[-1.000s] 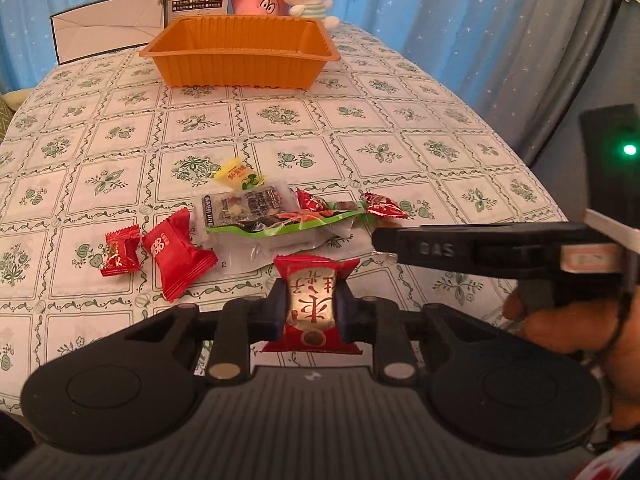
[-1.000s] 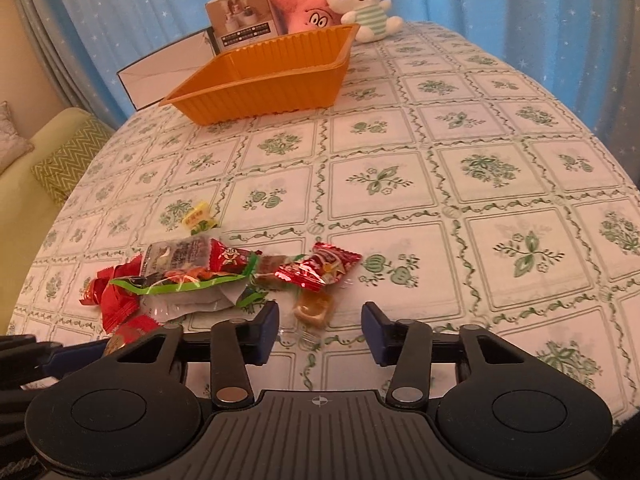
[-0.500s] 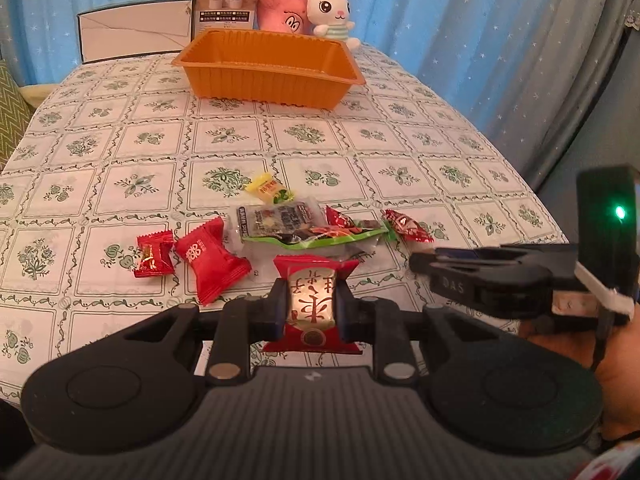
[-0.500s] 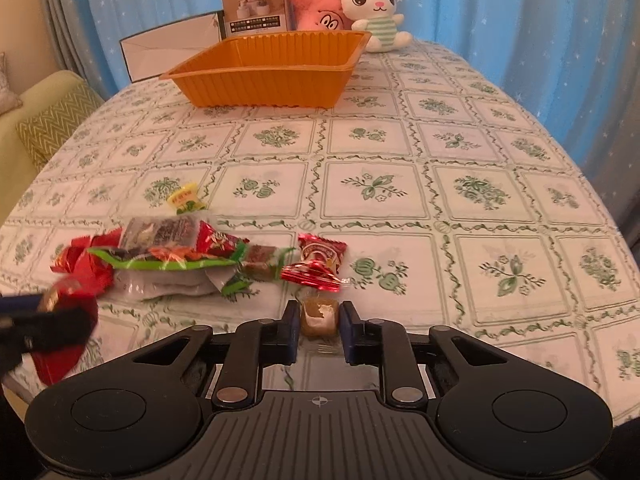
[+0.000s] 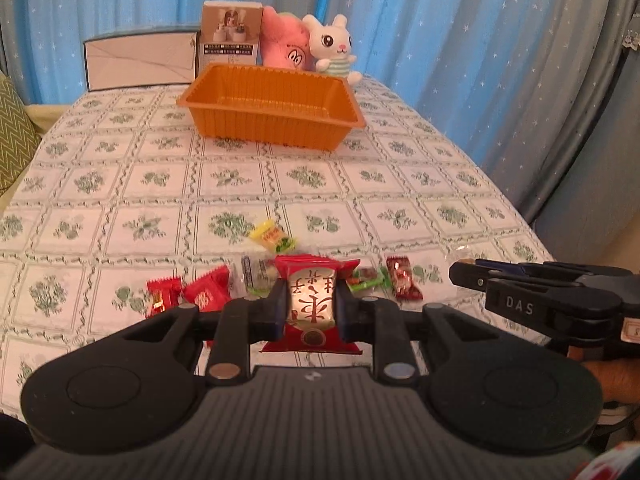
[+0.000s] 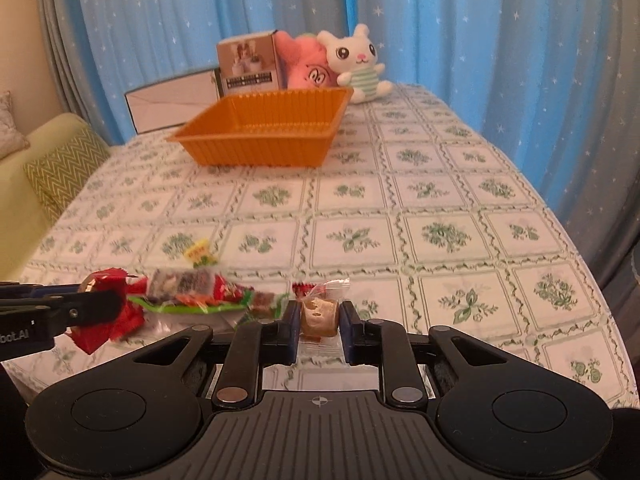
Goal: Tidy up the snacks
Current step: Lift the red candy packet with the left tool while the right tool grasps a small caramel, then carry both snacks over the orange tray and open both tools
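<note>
Held: red candy packet (image 5: 311, 307) in my left claw (image 5: 311, 309); clear-wrapped brown sweet (image 6: 319, 315) in my right claw (image 6: 319, 322), both pinched for carrying to the empty orange tray (image 6: 256, 148) far across the worktop (image 6: 440, 208).

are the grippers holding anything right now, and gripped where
Yes, both. The left gripper pinches a red-wrapped candy across its middle, its ends sticking out. The right gripper clamps a clear-wrapped brown candy by its sides.

Left tool (image 5: 311, 307) pinched narrow on a red packet (image 5: 311, 312), tilted downward above the worktop (image 5: 360, 184). Right tool (image 6: 319, 320) likewise clamped on a brown clear-wrapped candy (image 6: 319, 312), just beside the left tool.
</note>
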Demonstrator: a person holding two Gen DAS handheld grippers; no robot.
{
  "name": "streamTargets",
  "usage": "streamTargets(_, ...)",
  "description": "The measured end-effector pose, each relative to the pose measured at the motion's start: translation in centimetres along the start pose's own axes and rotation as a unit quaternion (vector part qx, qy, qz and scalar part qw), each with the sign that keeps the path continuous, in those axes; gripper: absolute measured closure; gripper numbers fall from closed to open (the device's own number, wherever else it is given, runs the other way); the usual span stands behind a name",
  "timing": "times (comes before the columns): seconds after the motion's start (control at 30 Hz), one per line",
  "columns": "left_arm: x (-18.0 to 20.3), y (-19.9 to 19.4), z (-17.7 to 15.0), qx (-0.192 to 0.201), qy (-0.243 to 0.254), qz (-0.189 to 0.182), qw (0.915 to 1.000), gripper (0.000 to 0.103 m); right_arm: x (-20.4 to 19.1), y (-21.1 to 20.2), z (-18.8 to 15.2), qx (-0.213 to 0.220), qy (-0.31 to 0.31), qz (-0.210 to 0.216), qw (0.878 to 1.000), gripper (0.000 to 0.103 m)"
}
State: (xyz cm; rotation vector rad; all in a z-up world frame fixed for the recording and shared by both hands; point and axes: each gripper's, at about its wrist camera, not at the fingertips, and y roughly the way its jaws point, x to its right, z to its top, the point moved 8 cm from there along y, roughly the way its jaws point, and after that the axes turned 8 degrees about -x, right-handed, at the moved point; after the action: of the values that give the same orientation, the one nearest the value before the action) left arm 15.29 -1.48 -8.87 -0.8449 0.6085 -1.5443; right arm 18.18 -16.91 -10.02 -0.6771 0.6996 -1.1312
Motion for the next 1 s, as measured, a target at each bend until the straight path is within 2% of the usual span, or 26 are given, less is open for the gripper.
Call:
streamTargets(0.17,0.0,-0.2,3.0,0.017,0.003,-0.001,0.9998,0.082,-0.3,-1.0,3.2,0.023,0.000,0.013,1.000,0.082)
streamTargets(0.43,-1.3,2.0,10.4,0.039,0.007,-0.004,0.9992,0.081,-1.0,0.3,11.6,0.058,-0.019,0.048,0.997,0.082)
streamTargets(0.57,-2.6,4.0,14.6,0.047,0.001,-0.002,0.9989,0.081,-1.0,2.9,16.1,0.063,-0.025,0.060,0.996,0.082)
streamTargets(0.73,-4.3,7.1,20.0,0.055,0.005,0.009,0.9985,0.081,-1.0,7.7,20.8,0.048,-0.019,0.074,0.996,0.082)
streamTargets(0.8,-5.0,8.6,22.0,0.055,0.004,0.004,0.9985,0.081,-0.8,9.7,22.3,0.042,-0.014,0.078,0.996,0.082)
streamTargets(0.9,-6.1,11.0,24.3,0.053,0.008,0.016,0.9984,0.081,-0.3,12.5,24.1,0.029,0.001,0.082,0.996,0.082)
streamTargets(1.0,-7.4,13.5,25.6,0.041,-0.001,0.013,0.9991,0.081,0.1,15.0,25.0,0.016,0.011,0.083,0.996,0.082)
